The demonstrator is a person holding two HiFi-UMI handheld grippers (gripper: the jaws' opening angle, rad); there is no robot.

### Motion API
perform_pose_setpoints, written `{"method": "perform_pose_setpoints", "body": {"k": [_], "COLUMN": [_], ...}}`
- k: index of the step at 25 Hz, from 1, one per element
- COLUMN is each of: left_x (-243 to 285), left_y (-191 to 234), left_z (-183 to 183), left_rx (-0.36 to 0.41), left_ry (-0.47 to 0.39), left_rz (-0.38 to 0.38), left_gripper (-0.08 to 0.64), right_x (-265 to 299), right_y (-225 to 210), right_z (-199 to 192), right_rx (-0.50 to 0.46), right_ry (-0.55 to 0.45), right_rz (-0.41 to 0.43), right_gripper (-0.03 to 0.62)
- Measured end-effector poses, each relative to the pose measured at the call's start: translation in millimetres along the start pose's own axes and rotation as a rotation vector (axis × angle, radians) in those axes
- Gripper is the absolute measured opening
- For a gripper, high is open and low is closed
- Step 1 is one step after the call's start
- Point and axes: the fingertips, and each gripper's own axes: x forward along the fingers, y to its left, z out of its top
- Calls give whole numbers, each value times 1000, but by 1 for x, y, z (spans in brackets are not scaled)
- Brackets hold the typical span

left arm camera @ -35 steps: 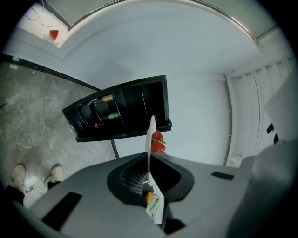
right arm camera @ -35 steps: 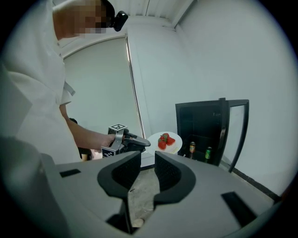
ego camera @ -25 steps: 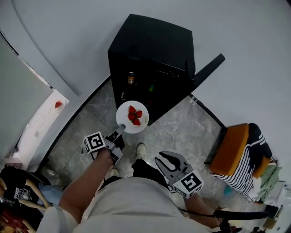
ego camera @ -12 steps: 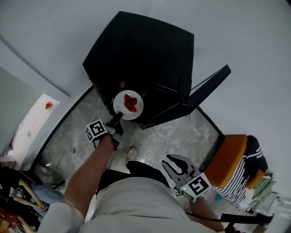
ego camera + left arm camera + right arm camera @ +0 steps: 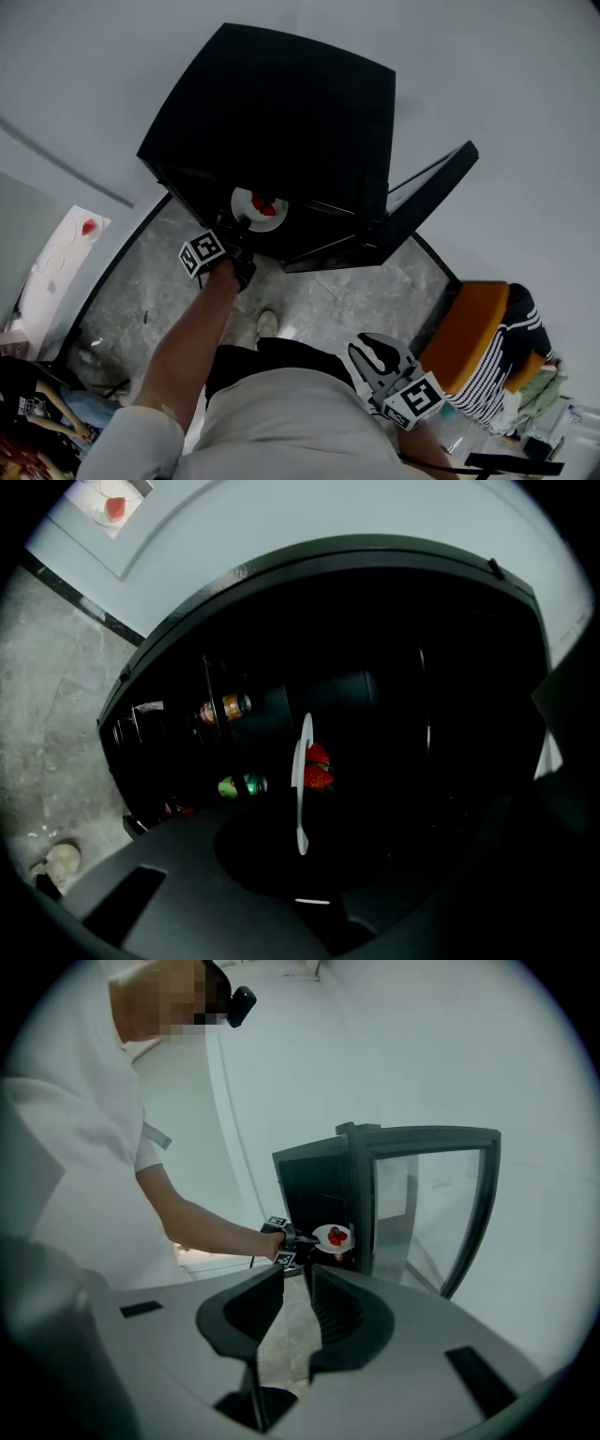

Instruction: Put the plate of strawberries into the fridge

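A white plate point(image 5: 253, 208) carrying red strawberries point(image 5: 264, 206) sits at the mouth of the black fridge point(image 5: 281, 112), half tucked under its top edge. My left gripper point(image 5: 244, 228) is shut on the plate's near rim, arm stretched forward. In the left gripper view the plate point(image 5: 301, 780) shows edge-on with the strawberries point(image 5: 317, 766) against the dark fridge interior point(image 5: 394, 686). My right gripper point(image 5: 367, 349) hangs by my hip, open and holding nothing. From the right gripper view its jaws point(image 5: 296, 1279) stand apart, with the plate point(image 5: 334, 1236) and fridge point(image 5: 314, 1185) beyond.
The fridge's glass door point(image 5: 422, 202) swings open to the right. Cans point(image 5: 225, 708) lie on shelves inside, left of the plate. An orange chair point(image 5: 478, 323) with striped cloth stands at the right. A white surface point(image 5: 66, 248) with a red item lies at the left.
The left gripper has carried the plate forward from above the floor to the fridge opening. The right gripper has drifted lower and to the right.
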Motion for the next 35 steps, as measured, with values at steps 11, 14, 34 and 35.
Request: {"method": "perform_pose_setpoints", "body": {"k": [11,14,34,35], "left_x": [42,45,46,43], "left_y": [14,16,36,35], "left_z": [14,15,21,22], "left_rx": [25,57,770,782], "left_ry": [0,-2,178,179], "left_rz": [75,112,564,566], "left_gripper": [26,26,154,161], "right_x": [-11,-10,1,2], "right_y": [-25,-27,-16,-13], "right_z": [-13,-11,-9,-10], "right_rx": [57,56,48,46], "right_ry": [30,34,51,51], "right_rz": [-48,-45,-42,-43], "right_gripper": [87,87,87,87]}}
